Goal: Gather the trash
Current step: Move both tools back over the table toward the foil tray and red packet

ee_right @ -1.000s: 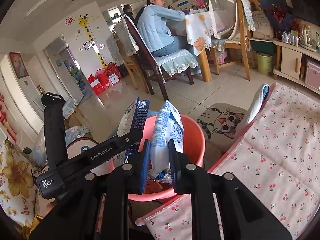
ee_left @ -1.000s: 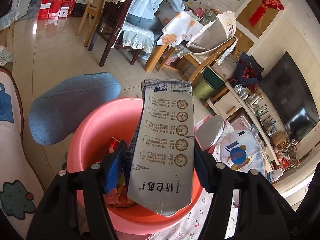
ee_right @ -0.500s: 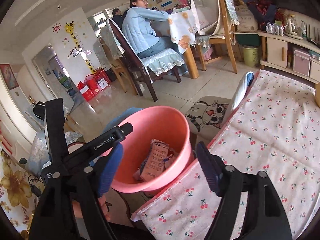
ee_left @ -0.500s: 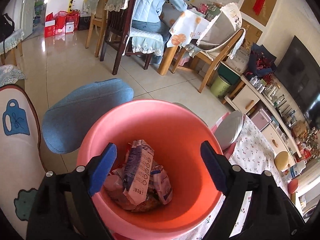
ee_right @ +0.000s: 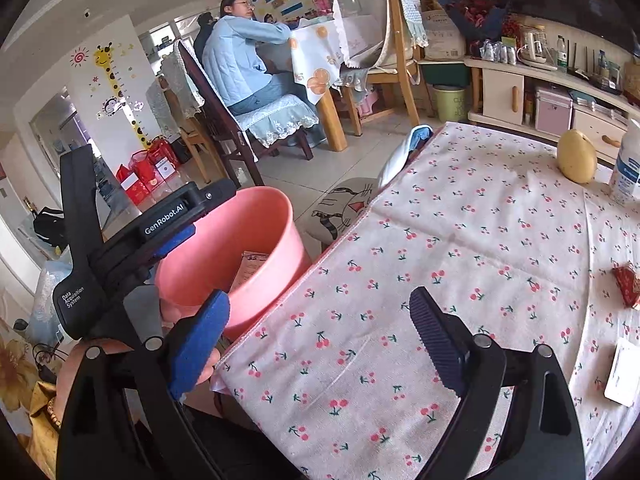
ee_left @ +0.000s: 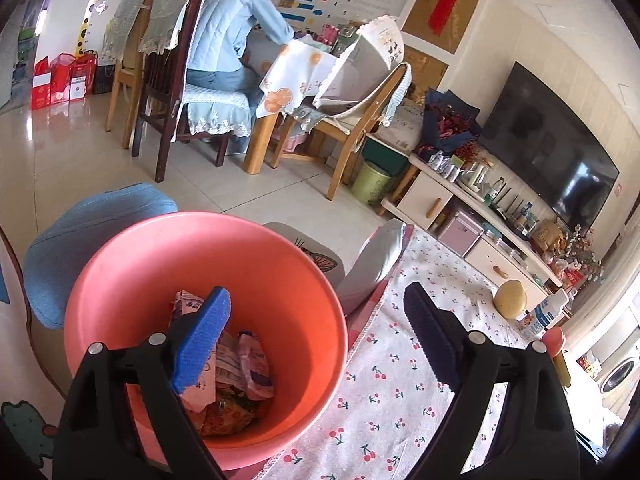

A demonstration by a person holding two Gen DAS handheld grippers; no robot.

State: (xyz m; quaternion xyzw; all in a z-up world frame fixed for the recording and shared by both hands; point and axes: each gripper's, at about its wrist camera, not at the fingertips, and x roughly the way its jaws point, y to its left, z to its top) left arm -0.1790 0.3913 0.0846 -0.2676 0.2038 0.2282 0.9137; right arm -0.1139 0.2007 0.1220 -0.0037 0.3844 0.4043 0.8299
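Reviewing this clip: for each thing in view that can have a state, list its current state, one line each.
Left tool: open, nothing between its pads, jaws just opened.
Right tool: open, empty, over the tablecloth, jaws just opened.
Pink bucket: upright beside the table, partly filled.
Wrappers: lying at the bucket's bottom.
Red wrapper: not yet collected, on the tablecloth.
White packet: flat at the table's right edge.
Television: screen dark.

You get bright, even daylight in both views, with soft shadows only. Glare sheens the floor tiles at the left. Both fisheye pictures bend straight lines hard toward the edges and darken to black at the corners. Focus is sharp, with no motion blur.
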